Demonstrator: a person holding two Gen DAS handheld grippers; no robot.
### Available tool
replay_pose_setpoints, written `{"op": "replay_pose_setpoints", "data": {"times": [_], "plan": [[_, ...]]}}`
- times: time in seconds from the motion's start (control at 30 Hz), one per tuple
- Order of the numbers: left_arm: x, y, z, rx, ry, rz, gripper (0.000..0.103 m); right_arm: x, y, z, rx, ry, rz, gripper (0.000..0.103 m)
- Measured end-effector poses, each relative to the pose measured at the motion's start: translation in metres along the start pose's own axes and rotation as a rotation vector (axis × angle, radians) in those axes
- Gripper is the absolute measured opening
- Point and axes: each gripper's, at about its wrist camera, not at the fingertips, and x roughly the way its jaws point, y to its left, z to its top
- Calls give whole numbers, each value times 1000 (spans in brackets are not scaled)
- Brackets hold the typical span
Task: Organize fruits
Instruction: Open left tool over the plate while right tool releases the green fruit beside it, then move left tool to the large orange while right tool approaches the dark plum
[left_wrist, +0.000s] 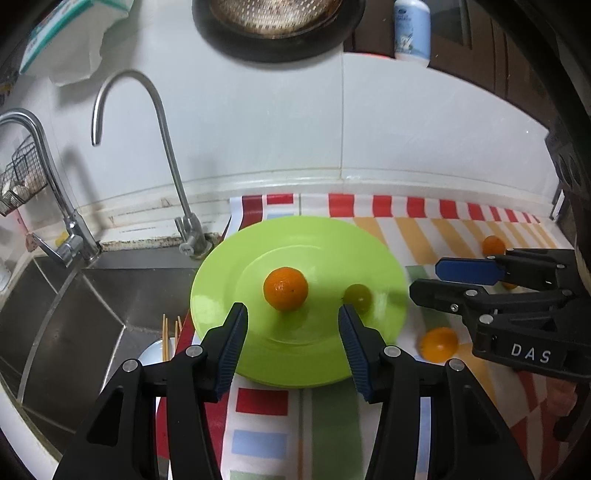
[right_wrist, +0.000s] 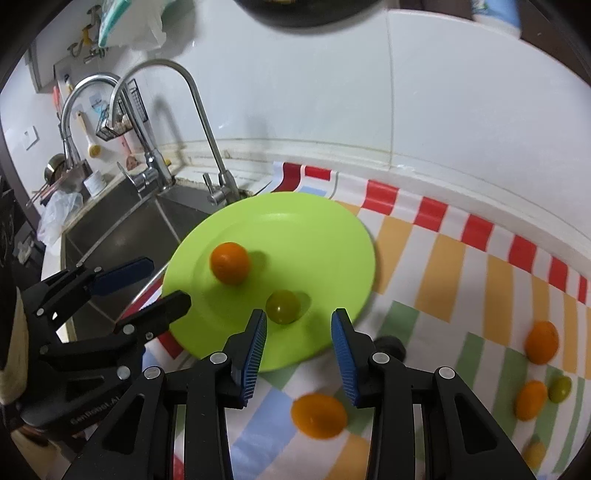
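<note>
A lime-green plate (left_wrist: 229, 280) (right_wrist: 325, 236) lies on a striped cloth beside the sink. On it sit an orange fruit (left_wrist: 285, 288) (right_wrist: 229, 263) and a small green fruit (left_wrist: 358, 296) (right_wrist: 283, 307). My left gripper (left_wrist: 293, 314) is open and empty, hovering over the plate's near side; it shows at the left of the right wrist view (right_wrist: 166, 284). My right gripper (right_wrist: 298, 319) is open and empty, above the plate's near rim and an orange fruit (right_wrist: 318, 415) (left_wrist: 439, 344) on the cloth; it shows at the right of the left wrist view (left_wrist: 424, 277). More orange and green fruits (right_wrist: 542, 342) lie on the cloth to the right.
A steel sink (left_wrist: 92, 302) with two taps (left_wrist: 162, 122) is left of the plate. Chopsticks and a white bowl (left_wrist: 162, 343) sit at the sink's edge. The tiled wall (left_wrist: 295, 110) runs behind, with a dark pan (left_wrist: 273, 26) and a bottle (left_wrist: 412, 29) above.
</note>
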Motion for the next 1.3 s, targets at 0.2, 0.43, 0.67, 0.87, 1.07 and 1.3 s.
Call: {"op": "replay_pose_setpoints", "data": {"times": [0.2, 0.43, 0.67, 0.87, 1.07, 1.3], "plan": [[-28, -18, 4, 26, -57, -20, 51, -38, -3, -9, 12, -71, -37, 38], [-56, -49, 5, 76, -102, -87, 54, -82, -13, -25, 57, -133, -77, 38], [-72, -79, 3, 118, -136, -133, 57, -121, -31, -44, 103, -183, -162, 38], [-77, -100, -1, 158, -152, -159, 60, -145, -47, -61, 142, -201, -226, 38], [-76, -113, -10, 211, -162, -160, 61, -152, -59, -80, 188, -179, -299, 38], [-66, -120, -24, 273, -134, -158, 61, -147, -64, -103, 222, -116, -319, 38]]}}
